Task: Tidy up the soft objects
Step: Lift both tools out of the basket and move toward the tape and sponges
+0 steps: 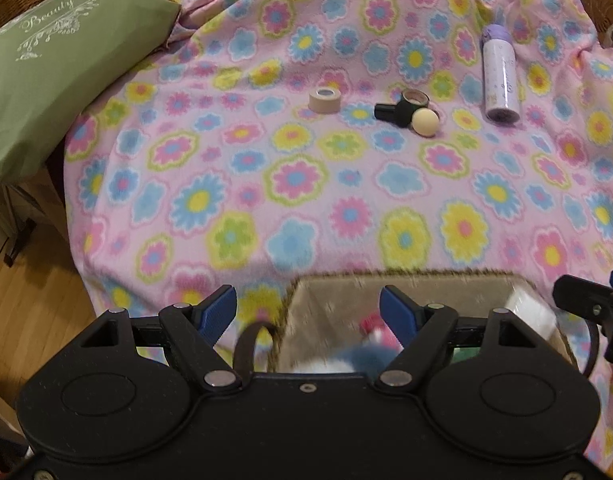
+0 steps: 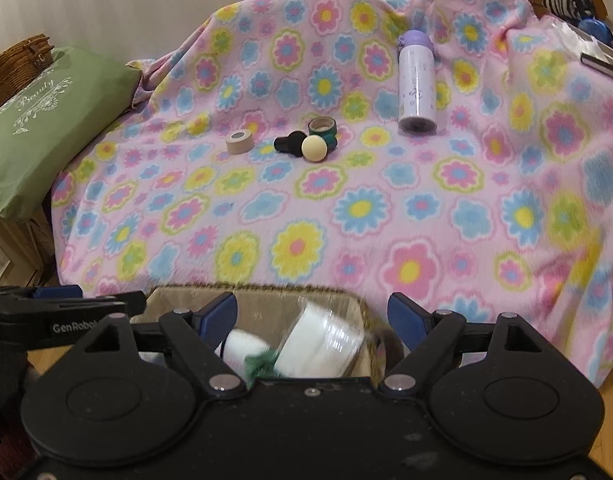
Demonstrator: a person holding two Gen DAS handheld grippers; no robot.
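**Basket at near edge, both tongs released**

My left gripper (image 1: 308, 312) stands with jaws apart, nothing pressed between the pads. My right gripper (image 2: 312, 318) is likewise released, jaws spread wide over the basket's mouth.

The basket (image 1: 406, 280) sits at the near edge of the flowered blanket (image 1: 306, 200), its long axis running left to right across my view. Inside it lie soft items, blurred: a white roll (image 2: 322, 342) in clear wrap, tilted with its long axis rising up and to the right, a smaller white piece (image 2: 242, 346), and something green (image 2: 262, 366).

Farther back on the blanket: a beige tape roll (image 1: 325, 100), a cream ball (image 1: 424, 121), and a purple-capped bottle (image 1: 500, 76) lying with its cap away from me.
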